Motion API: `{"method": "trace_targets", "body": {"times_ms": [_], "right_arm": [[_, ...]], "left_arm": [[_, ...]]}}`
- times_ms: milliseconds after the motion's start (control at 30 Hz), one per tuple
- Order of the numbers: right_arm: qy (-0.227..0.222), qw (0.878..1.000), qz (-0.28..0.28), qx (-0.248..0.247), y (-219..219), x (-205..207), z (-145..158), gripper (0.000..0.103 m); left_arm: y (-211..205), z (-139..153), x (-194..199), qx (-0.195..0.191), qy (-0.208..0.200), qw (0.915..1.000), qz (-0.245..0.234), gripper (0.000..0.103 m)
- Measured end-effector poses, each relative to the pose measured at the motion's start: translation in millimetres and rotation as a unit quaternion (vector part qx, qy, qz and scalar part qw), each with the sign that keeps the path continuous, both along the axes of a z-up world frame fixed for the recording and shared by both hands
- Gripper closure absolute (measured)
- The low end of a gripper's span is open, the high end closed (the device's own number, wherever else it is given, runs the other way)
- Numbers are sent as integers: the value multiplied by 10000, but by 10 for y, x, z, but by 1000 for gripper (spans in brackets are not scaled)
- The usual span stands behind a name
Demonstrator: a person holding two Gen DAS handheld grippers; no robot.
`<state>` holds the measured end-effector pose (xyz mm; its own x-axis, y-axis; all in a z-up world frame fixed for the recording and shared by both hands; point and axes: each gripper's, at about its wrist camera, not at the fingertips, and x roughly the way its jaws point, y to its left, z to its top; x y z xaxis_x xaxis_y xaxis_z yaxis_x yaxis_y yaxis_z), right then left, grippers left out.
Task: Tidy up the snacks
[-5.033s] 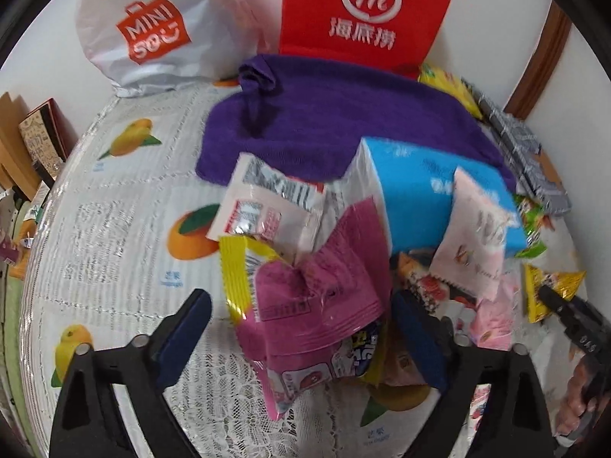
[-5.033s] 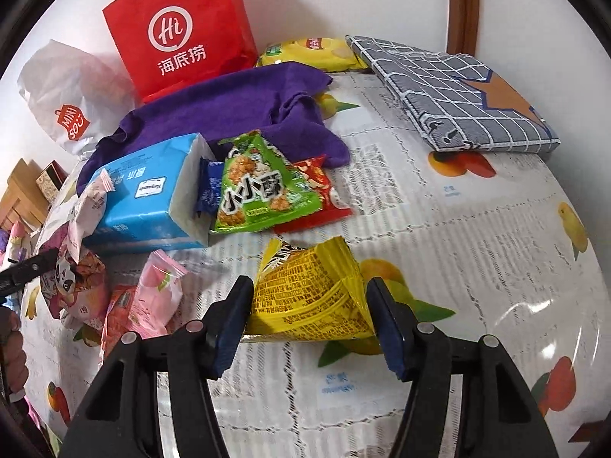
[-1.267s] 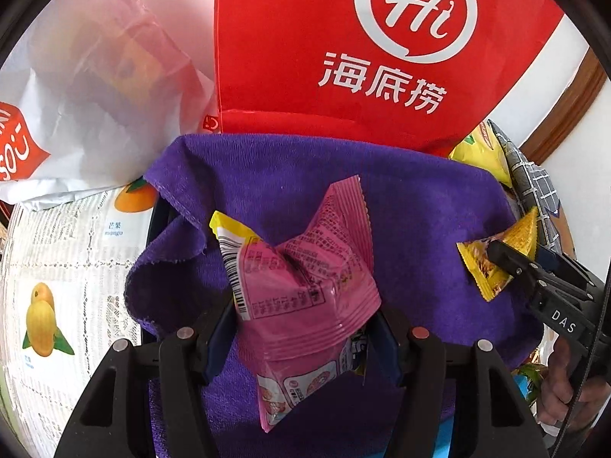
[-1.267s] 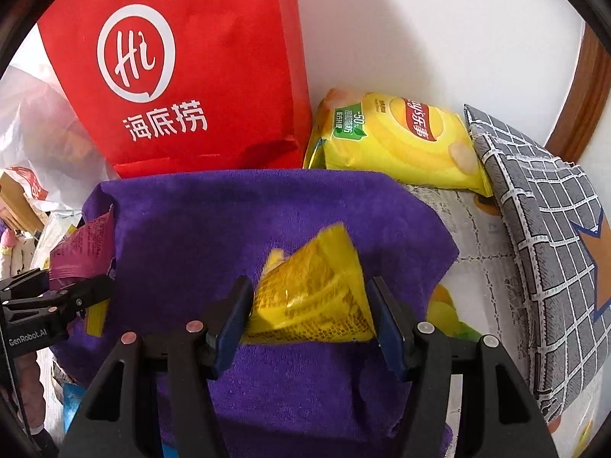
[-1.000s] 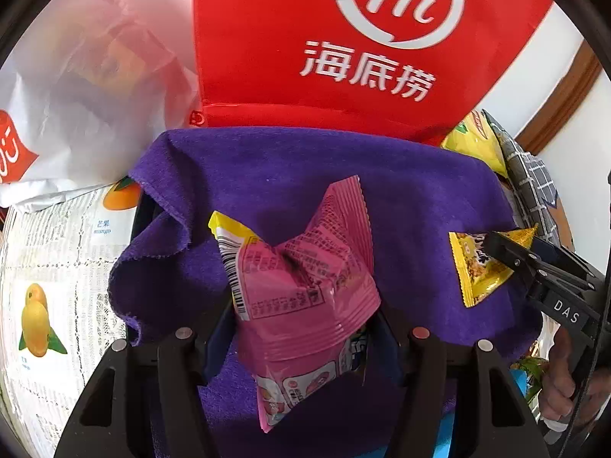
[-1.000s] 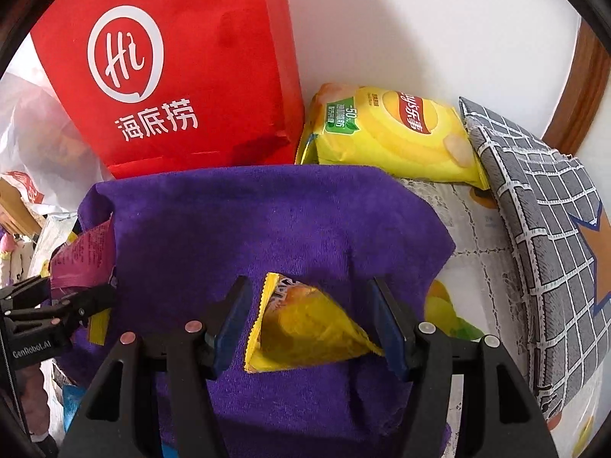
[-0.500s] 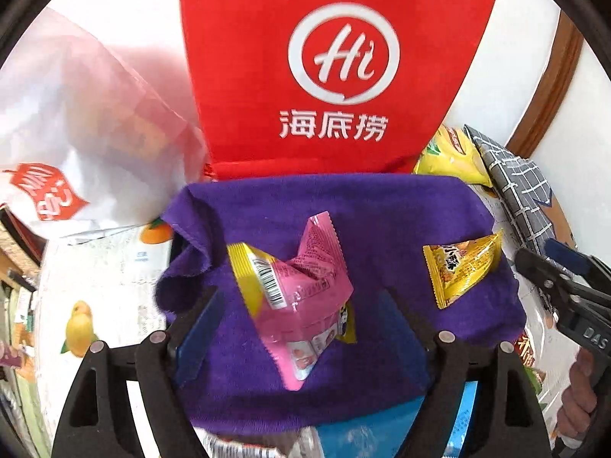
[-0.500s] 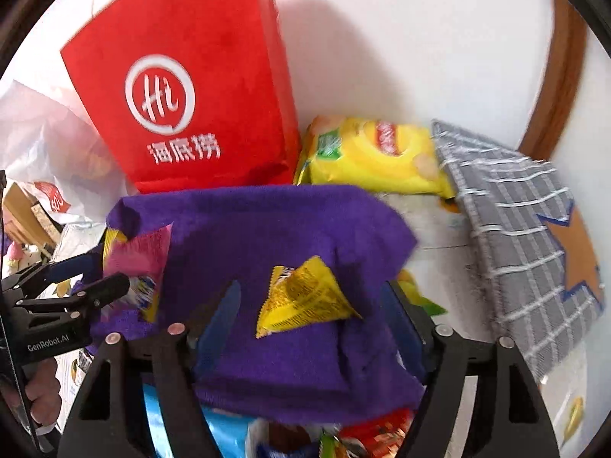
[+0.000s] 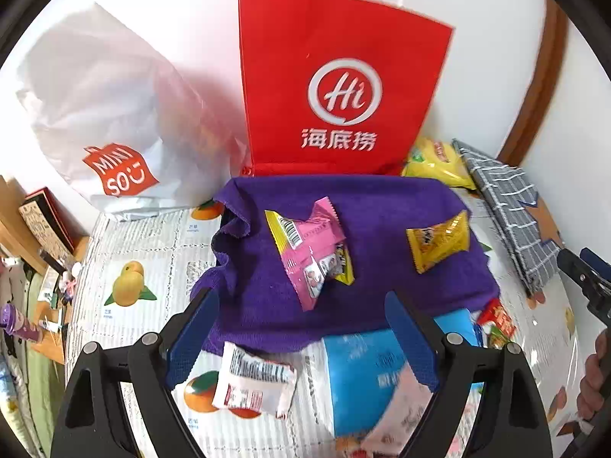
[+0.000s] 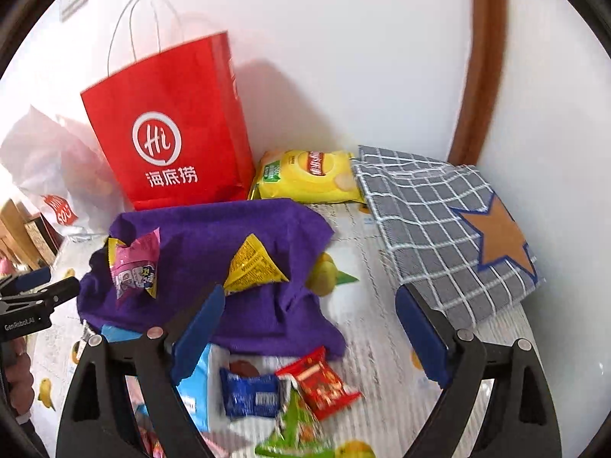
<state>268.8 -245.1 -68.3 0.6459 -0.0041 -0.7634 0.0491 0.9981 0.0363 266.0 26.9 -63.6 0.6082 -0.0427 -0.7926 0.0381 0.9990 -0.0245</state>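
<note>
A pink snack packet (image 9: 311, 244) lies on the purple cloth (image 9: 374, 198), left of a yellow snack packet (image 9: 439, 244). In the right wrist view the pink packet (image 10: 133, 263) and the yellow packet (image 10: 252, 263) rest on the same purple cloth (image 10: 206, 229). My left gripper (image 9: 301, 336) hovers above and in front of the cloth, its jaws still opening with nothing between them. My right gripper (image 10: 317, 328) is likewise lifted back, jaws opening and empty. Loose snacks lie below: a white packet (image 9: 254, 381), a red packet (image 10: 319, 381), a blue packet (image 10: 250, 393).
A red paper bag (image 9: 340, 87) and a white plastic bag (image 9: 107, 129) stand against the wall behind the cloth. A yellow chip bag (image 10: 309, 179) and a grey checked pouch (image 10: 446, 229) lie at the right. A blue tissue pack (image 9: 362, 374) sits in front of the cloth.
Both grippers let go of their packets, which now lie on the purple cloth. Both have opened wide and drawn up and back from the cloth.
</note>
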Motion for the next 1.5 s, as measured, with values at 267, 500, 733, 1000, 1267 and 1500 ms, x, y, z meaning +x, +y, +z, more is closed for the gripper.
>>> {"method": "trace_targets", "body": {"times_ms": [267,500,733,1000,1267,1500], "right_arm": [[269,9995,60,153,-165,-369,-161,13],[502,9983,165,257,-203,-655,-419,18],[751,9959,313,402,-153,-745,-704,29],[987,9930,436,489,-16,-753,-1078,35],[997,9925,375,603,31,-665,-1288,52],[944,9935,433,462,-2,-759,-1172,53]], "left_arm": [[-71,-67,-425,-103,30,9999,-34,14],[-78,-200,-779,290,-228,9993,95,14],[-83,-369,-1020,329,-102,9994,39,14],[-77,-617,-1156,-90,348,9992,-158,14],[278,-748,-1102,-753,691,9947,90,14],[589,-908,-788,-515,781,9946,446,16]]}}
